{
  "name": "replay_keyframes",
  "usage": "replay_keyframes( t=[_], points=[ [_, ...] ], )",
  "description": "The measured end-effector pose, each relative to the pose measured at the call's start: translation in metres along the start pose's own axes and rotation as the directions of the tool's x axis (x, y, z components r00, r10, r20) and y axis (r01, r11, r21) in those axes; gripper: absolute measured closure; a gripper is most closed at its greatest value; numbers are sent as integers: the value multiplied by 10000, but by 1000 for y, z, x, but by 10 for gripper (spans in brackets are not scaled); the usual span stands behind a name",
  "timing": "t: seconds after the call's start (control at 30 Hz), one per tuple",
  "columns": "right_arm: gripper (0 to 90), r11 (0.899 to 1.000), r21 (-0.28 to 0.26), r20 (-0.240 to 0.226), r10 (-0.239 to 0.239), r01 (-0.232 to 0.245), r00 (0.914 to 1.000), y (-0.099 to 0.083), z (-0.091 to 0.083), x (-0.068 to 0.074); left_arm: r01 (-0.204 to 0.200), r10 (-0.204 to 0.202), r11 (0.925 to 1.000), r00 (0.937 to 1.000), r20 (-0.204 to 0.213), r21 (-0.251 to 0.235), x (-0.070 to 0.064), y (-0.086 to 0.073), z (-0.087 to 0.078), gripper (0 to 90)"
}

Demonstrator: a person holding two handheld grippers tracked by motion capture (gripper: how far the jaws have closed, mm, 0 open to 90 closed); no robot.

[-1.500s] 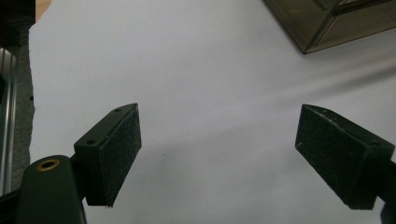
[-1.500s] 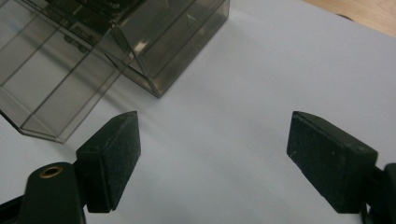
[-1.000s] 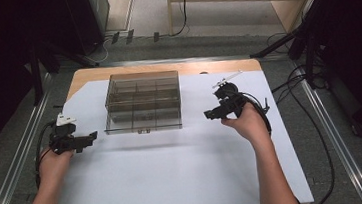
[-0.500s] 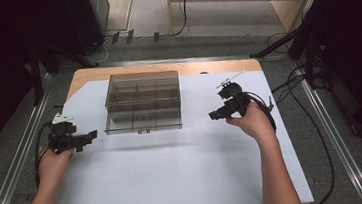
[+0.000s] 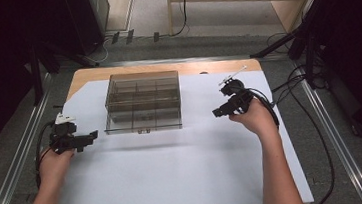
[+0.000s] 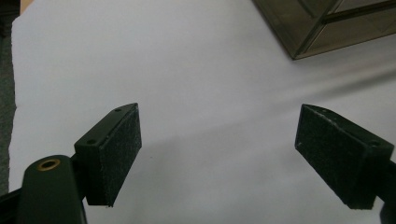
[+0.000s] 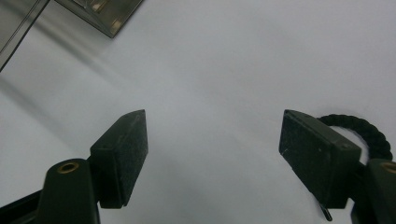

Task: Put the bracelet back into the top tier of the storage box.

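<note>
Organizer box (image 5: 142,102) sits centred on the bench (image 5: 176,178); left claw (image 5: 90,136) and right claw (image 5: 218,112) gape empty; approach it squarely, evenly from both sides.

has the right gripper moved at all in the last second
Yes. The right gripper has drifted a little toward the person, away from the clear compartment box, which stayed put.
</note>
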State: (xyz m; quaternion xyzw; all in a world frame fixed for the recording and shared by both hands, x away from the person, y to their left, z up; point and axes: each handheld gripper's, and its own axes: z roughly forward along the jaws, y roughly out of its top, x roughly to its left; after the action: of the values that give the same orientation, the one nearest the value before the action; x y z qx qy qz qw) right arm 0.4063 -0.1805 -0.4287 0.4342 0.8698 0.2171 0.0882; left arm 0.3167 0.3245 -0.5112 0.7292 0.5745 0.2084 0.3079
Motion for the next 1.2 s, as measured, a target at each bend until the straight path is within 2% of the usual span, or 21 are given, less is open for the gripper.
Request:
replay_keyframes(
  t=[0.1, 0.17, 0.33, 0.37, 0.47, 0.7, 1.07, 1.2],
  points=[
    [252, 9998, 178, -81, -60, 61, 9999, 3, 3, -2, -51, 51, 10000, 10000, 30, -61, 0, 1, 1, 158],
    [254, 9972, 719, 16, -192, 190, 9998, 8, 9, -7, -71, 73, 9999, 9999, 108, -119, 0, 1, 2, 158],
    [260, 9981, 617, -53, -29, 32, 10000, 10, 12, -14, -168, 170, 9998, 9998, 110, -139, -1, 2, 2, 158],
    [259, 9975, 705, 61, -43, 39, 10000, 11, 13, -16, -196, 198, 9997, 9998, 93, -151, -1, 2, 2, 158],
    [260, 9986, 519, 66, -59, 55, 10000, 11, 11, -18, -293, 293, 9995, 9996, 57, -143, -1, 2, 2, 158],
    [259, 9985, 479, 288, 253, -267, 9993, 5, 8, -30, -397, 398, 9990, 9992, 28, -195, -2, 2, 2, 160],
    [252, 9941, 609, 557, 864, -898, 9947, -7, 5, -50, -374, 375, 9991, 9993, 46, -187, -2, 2, 2, 160],
    [246, 9896, 943, 685, 1020, -1082, 9924, -11, 10, -58, -424, 424, 9990, 9991, 9, -119, -3, 1, 2, 160]
  ],
)
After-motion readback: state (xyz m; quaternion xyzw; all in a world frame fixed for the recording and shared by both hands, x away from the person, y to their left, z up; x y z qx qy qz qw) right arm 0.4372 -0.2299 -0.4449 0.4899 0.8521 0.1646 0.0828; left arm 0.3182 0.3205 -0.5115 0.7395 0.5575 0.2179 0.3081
